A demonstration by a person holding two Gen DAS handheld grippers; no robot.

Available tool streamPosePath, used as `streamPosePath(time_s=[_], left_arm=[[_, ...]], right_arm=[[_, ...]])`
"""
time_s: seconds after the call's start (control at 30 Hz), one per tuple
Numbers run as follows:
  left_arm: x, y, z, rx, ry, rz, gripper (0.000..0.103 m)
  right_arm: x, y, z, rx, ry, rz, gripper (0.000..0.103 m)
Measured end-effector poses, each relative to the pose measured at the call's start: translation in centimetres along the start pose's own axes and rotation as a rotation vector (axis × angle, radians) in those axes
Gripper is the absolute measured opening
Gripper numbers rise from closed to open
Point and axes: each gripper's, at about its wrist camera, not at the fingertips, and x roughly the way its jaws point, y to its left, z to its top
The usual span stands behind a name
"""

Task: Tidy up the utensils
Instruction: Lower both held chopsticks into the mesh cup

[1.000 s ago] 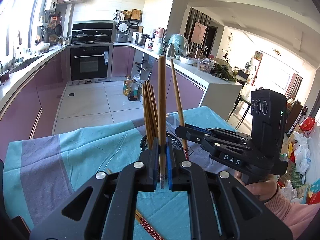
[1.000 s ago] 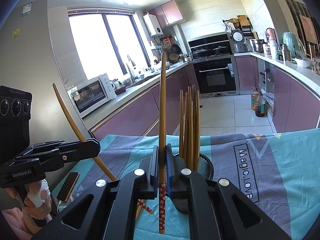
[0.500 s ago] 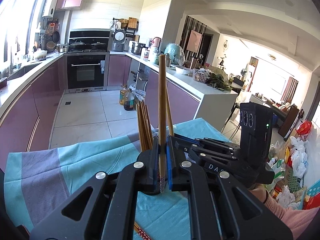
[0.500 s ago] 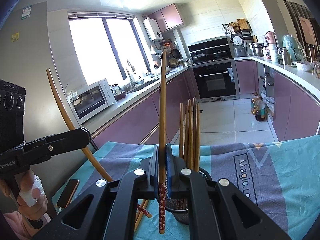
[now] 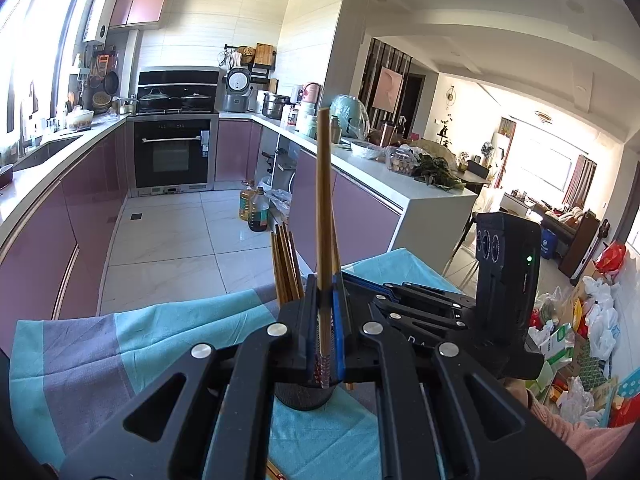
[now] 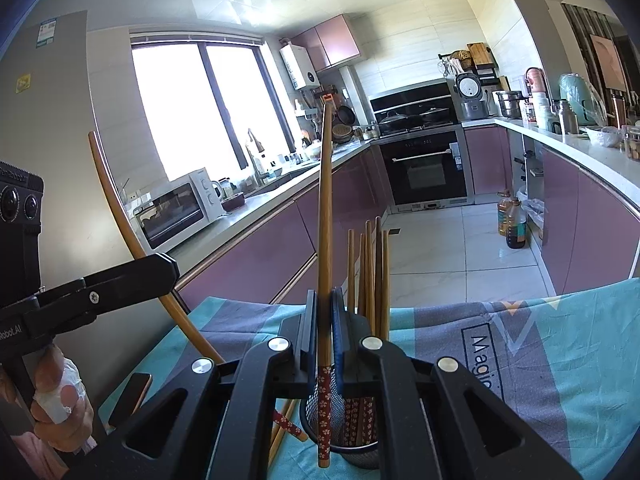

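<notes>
Two claws, left claw (image 5: 325, 334) and right claw (image 6: 325, 338), each pinching one upright chopstick (image 6: 325, 240).

Table – teal-grey cloth (image 6: 560, 360), mesh holder (image 6: 360, 452) on it

On the desk (image 6: 580, 364), a cloth (image 6: 560, 344) covers the top and the holder (image 6: 356, 432) stands upon it, with a bundle of chopsticks (image 6: 370, 276) upright inside. The right gripper (image 6: 325, 344) sits at the holder's 6 o'clock, one chopstick (image 6: 325, 240) upright between its jaws. The left gripper (image 6: 160, 272) lies at the holder's 9 o'clock, another chopstick (image 6: 116, 200) slanting through it. Loose chopsticks (image 6: 286, 428) lie on the cloth at the holder's 8 o'clock, just beside it.
</notes>
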Motion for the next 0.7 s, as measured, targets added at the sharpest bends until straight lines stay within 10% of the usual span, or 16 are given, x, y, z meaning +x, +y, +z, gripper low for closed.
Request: streamPosePath(time_s=[0.7], left_arm=[[1.8,0.1,1.0,-0.015,0.057,0.027,0.007]], right_arm=[[2.1,-0.8,0.0,0.015,-0.011,-0.038,0.006]])
